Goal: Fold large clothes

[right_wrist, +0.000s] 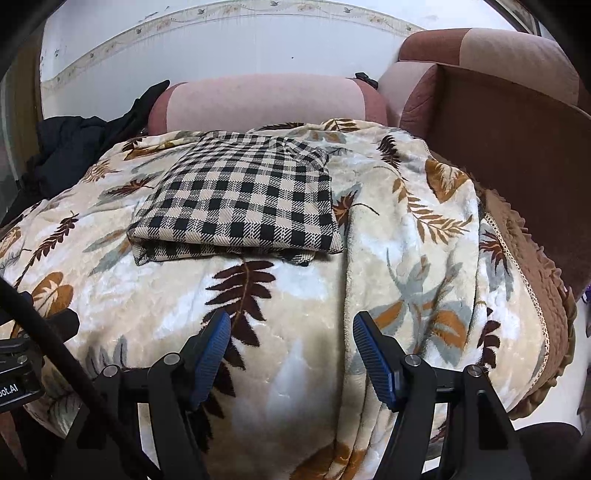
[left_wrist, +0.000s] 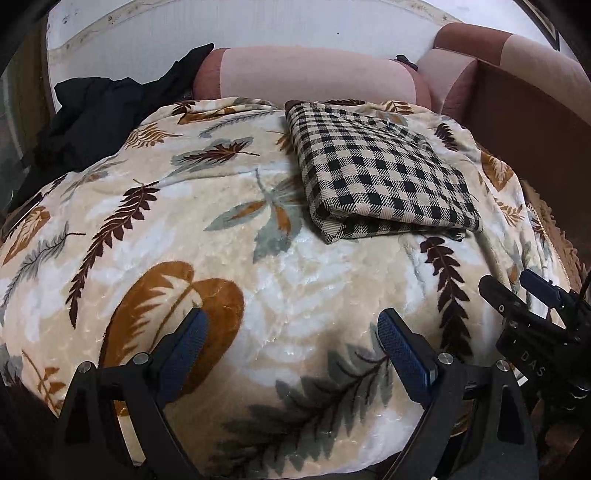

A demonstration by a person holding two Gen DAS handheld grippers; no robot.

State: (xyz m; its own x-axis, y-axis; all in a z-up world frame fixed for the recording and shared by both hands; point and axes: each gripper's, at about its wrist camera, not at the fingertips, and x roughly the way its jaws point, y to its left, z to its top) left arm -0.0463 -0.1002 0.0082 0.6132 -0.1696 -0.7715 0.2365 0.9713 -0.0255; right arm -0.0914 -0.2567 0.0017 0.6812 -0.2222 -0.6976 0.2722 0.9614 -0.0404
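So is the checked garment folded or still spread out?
Folded. The checked garment lies as a compact rectangle on the leaf-print blanket, with stacked layers showing along its near edge; both views agree.

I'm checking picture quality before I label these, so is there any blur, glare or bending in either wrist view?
Left wrist view: sharp, strong fisheye bending of the leaf-print blanket, soft sheen on its pile, dark corners. Right wrist view: equally sharp, the wall border curves into an arc, the checked folded cloth is crisp, no harsh glare.
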